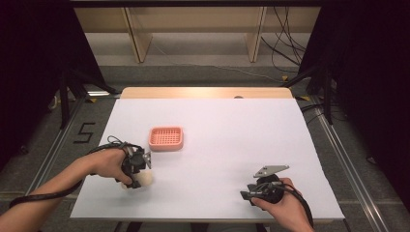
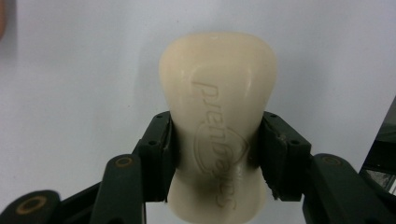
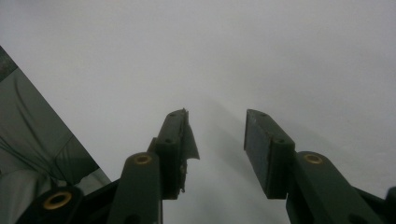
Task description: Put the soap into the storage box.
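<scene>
Nearest to me, at the front edge of the white tabletop [image 1: 217,145], I have the right hand-held gripper [image 1: 247,195] in my right hand [image 1: 285,205]. It lies low over the sheet and points toward the left side of the high view. In the right gripper view its two black jaws stand apart with only bare white surface between them, so it is open and holds nothing. The grey three-cornered plate [image 1: 270,170] sits on top of it.

A little farther, on my left side, my left hand [image 1: 107,164] carries the left hand-held gripper [image 1: 140,178]. It is closed on the soap bar [image 2: 217,121], a cream bar with a narrow waist and a word pressed into its face. In the left gripper view both pads [image 2: 161,154] press on the waist of the bar from each side, and the wider end of the bar sticks out beyond the jaws. I cannot tell if the bar rests on the tabletop or is just above it. In the high view the bar [image 1: 144,180] is at the front left part of the sheet.

Farther still, behind this gripper and a little to the right, stands the pink basket tray [image 1: 166,138] with a grid bottom. It is near the bar but apart from it, and nothing stands between them. The two grippers are well apart from each other.
</scene>
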Tool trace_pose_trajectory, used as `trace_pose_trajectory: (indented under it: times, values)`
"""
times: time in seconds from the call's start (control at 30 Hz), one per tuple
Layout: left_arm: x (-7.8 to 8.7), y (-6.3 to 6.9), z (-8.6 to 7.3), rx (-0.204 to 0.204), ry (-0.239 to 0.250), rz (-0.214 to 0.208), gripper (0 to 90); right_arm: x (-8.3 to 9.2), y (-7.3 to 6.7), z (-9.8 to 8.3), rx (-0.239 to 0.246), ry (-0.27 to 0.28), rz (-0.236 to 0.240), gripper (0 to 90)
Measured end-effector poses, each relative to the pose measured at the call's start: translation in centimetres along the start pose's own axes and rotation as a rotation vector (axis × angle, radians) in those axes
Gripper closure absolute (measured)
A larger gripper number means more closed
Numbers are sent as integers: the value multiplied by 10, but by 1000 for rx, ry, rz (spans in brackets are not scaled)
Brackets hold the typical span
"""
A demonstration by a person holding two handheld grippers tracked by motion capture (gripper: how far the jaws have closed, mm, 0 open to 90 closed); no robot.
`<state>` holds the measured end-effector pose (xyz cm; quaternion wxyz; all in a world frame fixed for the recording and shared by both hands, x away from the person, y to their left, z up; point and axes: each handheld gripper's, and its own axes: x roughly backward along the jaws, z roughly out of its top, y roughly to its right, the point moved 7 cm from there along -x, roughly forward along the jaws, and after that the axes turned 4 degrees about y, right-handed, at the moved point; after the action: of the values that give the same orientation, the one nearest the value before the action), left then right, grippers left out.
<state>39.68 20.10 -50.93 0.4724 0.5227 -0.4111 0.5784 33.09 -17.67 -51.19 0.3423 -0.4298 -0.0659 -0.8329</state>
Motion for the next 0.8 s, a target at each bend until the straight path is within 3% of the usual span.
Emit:
trace_pose_trajectory:
  times: [0.3, 0.33, 0.8]
  values:
    - [2, 0, 4, 10, -4, -4, 493, -2, 3, 0, 20, 18, -9, 599]
    - [3, 1, 4, 13, -5, -5, 493, 0, 1, 0, 3, 11, -2, 599]
    - [4, -4, 6, 11, -20, 4, 494, 0, 1, 0, -2, 11, -2, 596]
